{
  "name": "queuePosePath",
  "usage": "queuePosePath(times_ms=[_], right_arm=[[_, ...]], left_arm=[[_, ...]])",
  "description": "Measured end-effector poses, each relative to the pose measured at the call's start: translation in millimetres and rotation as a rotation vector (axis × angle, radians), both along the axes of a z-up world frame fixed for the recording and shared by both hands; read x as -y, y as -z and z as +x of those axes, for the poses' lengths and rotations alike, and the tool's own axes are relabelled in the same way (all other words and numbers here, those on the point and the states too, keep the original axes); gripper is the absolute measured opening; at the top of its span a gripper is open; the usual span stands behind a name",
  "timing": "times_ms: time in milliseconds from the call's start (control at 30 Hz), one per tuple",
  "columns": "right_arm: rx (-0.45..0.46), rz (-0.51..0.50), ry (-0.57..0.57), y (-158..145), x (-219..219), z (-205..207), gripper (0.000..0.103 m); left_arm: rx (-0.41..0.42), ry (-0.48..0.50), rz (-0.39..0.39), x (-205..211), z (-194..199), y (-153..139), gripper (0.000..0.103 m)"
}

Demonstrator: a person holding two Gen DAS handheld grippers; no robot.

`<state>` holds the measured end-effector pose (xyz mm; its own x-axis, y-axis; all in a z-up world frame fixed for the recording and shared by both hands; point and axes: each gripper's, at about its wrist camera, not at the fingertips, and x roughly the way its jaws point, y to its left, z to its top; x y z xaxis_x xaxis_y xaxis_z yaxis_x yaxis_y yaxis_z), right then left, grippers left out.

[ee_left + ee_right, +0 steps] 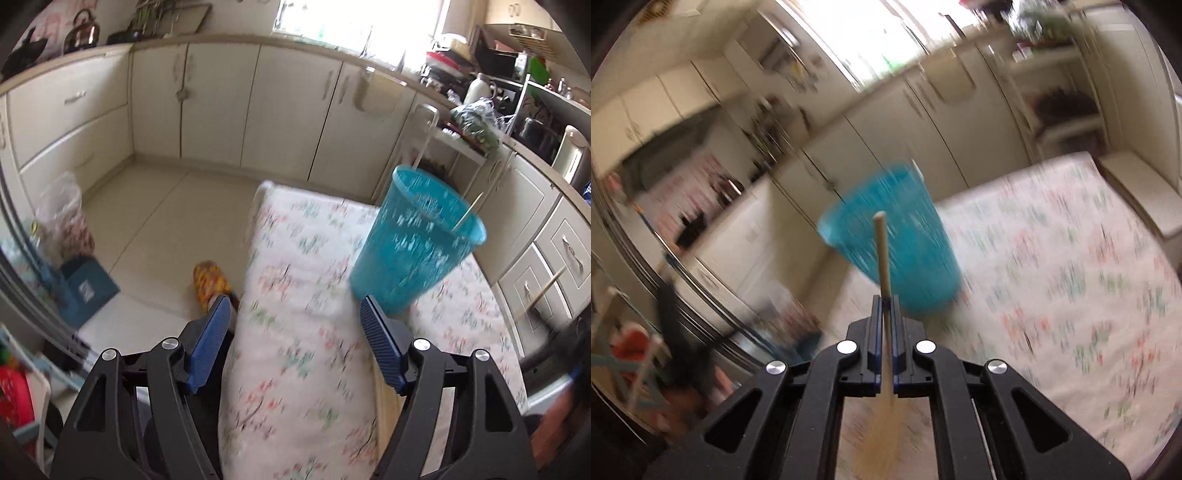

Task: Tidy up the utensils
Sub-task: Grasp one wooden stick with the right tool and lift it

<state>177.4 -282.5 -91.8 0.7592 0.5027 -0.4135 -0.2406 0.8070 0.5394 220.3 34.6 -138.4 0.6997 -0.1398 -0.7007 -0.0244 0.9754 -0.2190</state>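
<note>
one wooden spoon (882,258) is pinched handle-out in the right tongs (885,299) just short of the teal cup (897,243) on the floral bench (1071,277), left tongs (295,314) wide and empty, so next looks like tipping it over the rim beside the stick (467,216) already inside.

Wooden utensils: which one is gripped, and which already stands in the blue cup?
The wooden spoon is clamped in the right gripper. The thin stick leans inside the blue cup, untouched; left gripper holds nothing.
</note>
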Motion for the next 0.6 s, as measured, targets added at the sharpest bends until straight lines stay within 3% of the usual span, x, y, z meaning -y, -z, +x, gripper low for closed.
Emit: queuePosePath(times_ms=[133, 233, 333, 400, 433, 467, 500, 533, 600], right_arm=[[0.102, 0.024, -0.026, -44.8, -9.5, 22.6, 0.001], [0.121, 0.000, -0.043, -59.2, -16.7, 39.5, 0.001], [0.068, -0.049, -0.044, -53.5, -22.1, 47.0, 0.001], [-0.033, -0.130, -0.006, -28.2, -22.6, 47.8, 0.001], [-0.079, -0.157, 0.018, -12.9, -18.4, 48.5, 0.004], [-0.133, -0.184, 0.054, 7.6, -13.4, 47.2, 0.014], [-0.188, -0.216, 0.097, 27.2, -8.8, 45.7, 0.051], [-0.226, -0.236, 0.130, 40.3, -5.3, 44.3, 0.066], [-0.328, -0.236, 0.165, 76.2, 6.8, 45.6, 0.066]], left_arm=[[-0.047, -0.004, -0.022, -7.0, -9.2, 19.6, 0.069], [-0.075, -0.015, -0.050, -12.4, -11.7, 29.6, 0.069], [-0.095, -0.007, -0.061, -10.6, -11.2, 36.9, 0.069], [-0.114, 0.002, -0.050, -6.8, -9.9, 44.4, 0.070], [-0.123, 0.004, -0.054, -6.0, -9.6, 47.9, 0.070], [-0.130, 0.007, -0.060, -5.7, -9.6, 51.7, 0.070], [-0.138, 0.009, -0.065, -4.3, -9.0, 55.1, 0.070], [-0.150, 0.013, -0.066, -2.4, -8.2, 59.5, 0.070], [-0.166, 0.022, -0.068, 1.3, -7.4, 65.5, 0.070]])
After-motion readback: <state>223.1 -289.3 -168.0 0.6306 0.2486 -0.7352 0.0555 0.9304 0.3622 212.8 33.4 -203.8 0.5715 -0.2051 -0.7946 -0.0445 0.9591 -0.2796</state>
